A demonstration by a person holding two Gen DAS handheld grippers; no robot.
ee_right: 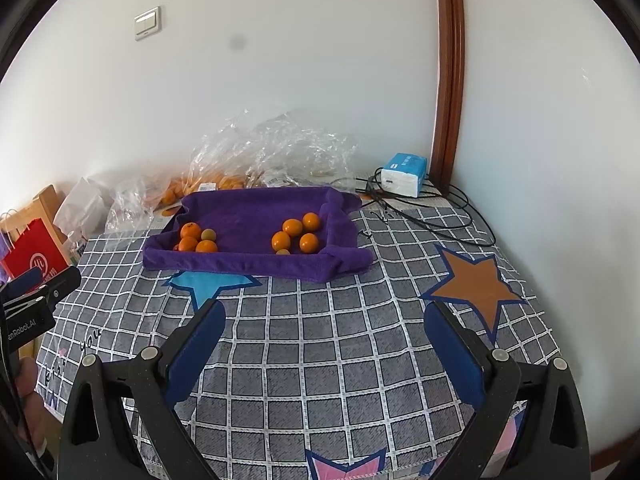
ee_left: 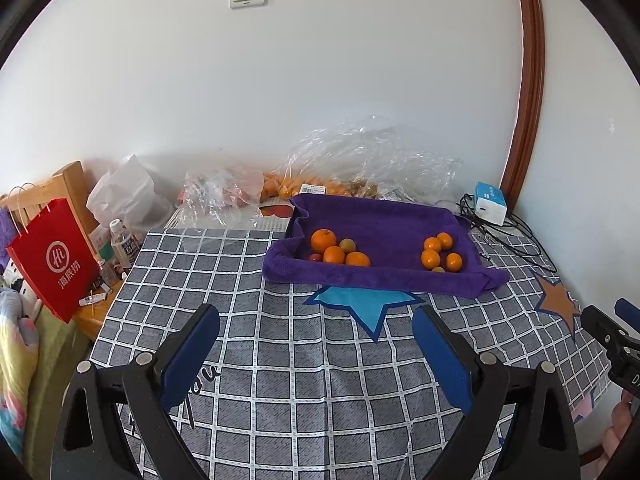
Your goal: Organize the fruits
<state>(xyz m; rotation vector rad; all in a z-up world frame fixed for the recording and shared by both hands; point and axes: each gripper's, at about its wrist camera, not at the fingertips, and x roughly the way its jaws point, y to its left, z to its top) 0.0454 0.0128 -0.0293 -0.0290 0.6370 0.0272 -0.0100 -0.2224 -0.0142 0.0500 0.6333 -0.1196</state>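
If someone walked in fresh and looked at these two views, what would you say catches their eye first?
Most likely the purple towel, shaped into a shallow tray at the back of the checked tablecloth, with bright oranges in two clusters: one on its left, one on its right. Next, the crinkled clear plastic bags against the wall behind it. Both tools, the left tool and right tool, hang open and empty in the foreground.
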